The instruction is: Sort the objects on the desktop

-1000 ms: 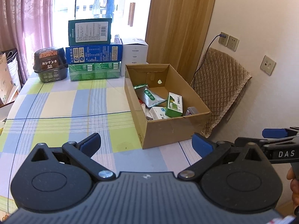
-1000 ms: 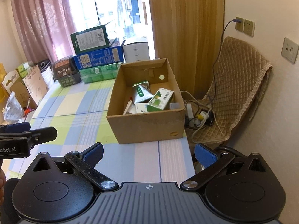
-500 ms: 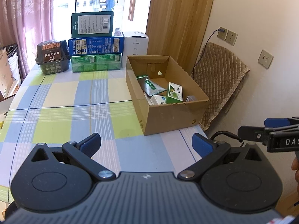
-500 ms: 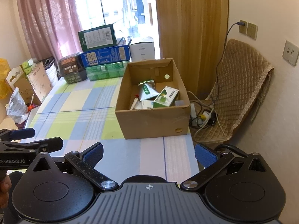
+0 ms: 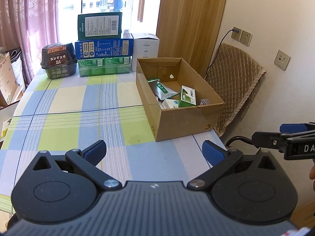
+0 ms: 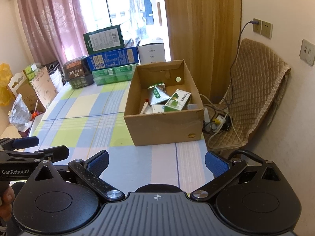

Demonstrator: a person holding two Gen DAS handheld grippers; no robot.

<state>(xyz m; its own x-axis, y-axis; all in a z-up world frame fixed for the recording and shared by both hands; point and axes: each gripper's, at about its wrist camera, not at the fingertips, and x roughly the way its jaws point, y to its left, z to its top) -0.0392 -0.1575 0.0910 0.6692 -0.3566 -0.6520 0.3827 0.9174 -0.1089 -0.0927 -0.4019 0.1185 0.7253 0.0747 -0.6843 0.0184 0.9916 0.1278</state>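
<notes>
The left gripper (image 5: 154, 151) is held above the near end of the table (image 5: 65, 122), jaws spread wide with nothing between the blue pads (image 5: 96, 150). The right gripper (image 6: 156, 161) is likewise held above the near edge, jaws wide apart and empty. Each gripper appears at the side of the other's view: the right one at the right edge of the left wrist view, the left one at the left edge of the right wrist view.

The cardboard box (image 6: 163, 125) stands open on the right side of the checked tablecloth, close to the table's right edge. Inside it lie a silver-green pouch (image 6: 156, 94), a green-and-white carton (image 6: 178, 100) leaning over a white packet (image 5: 170, 103), and a small wooden stick (image 6: 144, 107).

At the far end of the table, well apart from both grippers, a stack of boxes (image 5: 103, 59) stands beside a dark lidded bowl (image 5: 58, 61) and a white box (image 5: 145, 49). A quilted brown cover (image 6: 256, 90) hangs over a chair to the right of the table, near the wall sockets (image 6: 261, 26)
</notes>
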